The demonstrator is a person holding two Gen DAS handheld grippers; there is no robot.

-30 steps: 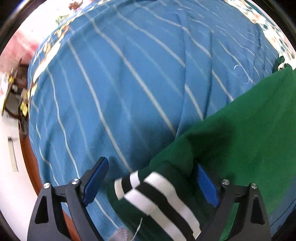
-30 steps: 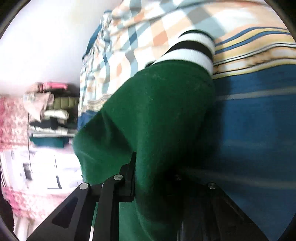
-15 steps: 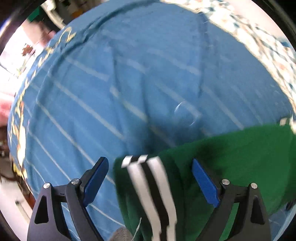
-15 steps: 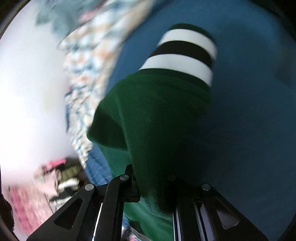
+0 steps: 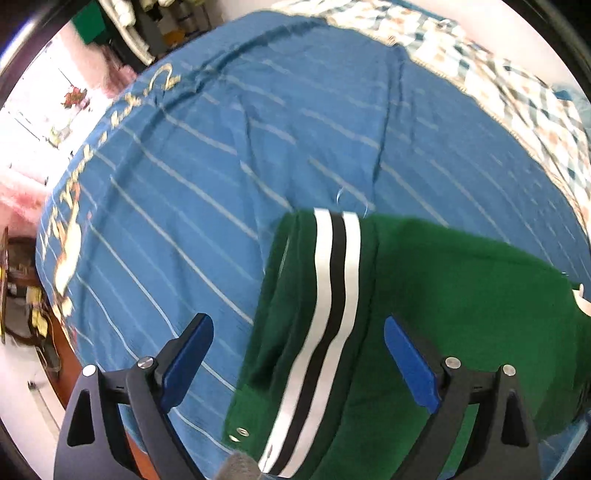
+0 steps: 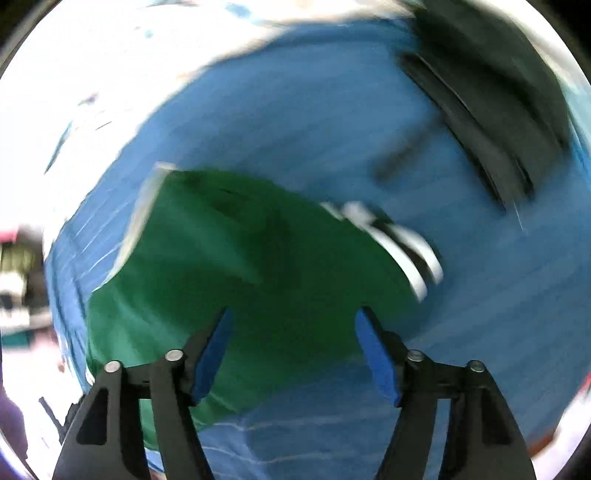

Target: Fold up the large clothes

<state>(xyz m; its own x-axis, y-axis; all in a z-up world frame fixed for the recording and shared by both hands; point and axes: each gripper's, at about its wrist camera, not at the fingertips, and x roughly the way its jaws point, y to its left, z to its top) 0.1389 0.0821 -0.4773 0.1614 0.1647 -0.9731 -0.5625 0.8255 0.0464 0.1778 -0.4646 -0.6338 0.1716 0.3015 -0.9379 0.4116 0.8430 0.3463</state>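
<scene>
A green garment (image 5: pixel 461 295) with a white and black striped band (image 5: pixel 332 288) lies folded on a blue striped bed cover (image 5: pixel 221 166). My left gripper (image 5: pixel 295 354) hangs open above it, the blue pads apart over the striped band and touching nothing. In the blurred right wrist view the same green garment (image 6: pixel 240 266) lies flat below, its striped cuff (image 6: pixel 402 243) at the right. My right gripper (image 6: pixel 293 350) is above the cloth with its jaws opening; nothing is pressed between the pads.
A checked quilt (image 5: pixel 517 92) lies along the far right of the bed. The bed's wooden edge (image 5: pixel 62 350) and floor clutter are at the left. A dark blurred shape (image 6: pixel 491 110) crosses the upper right of the right wrist view. Shelves of folded clothes (image 5: pixel 155 22) stand beyond the bed.
My right gripper, shut on the green sleeve before, has let it go and opened; the sleeve now lies on the garment. My left gripper has risen and rolled, staying open.
</scene>
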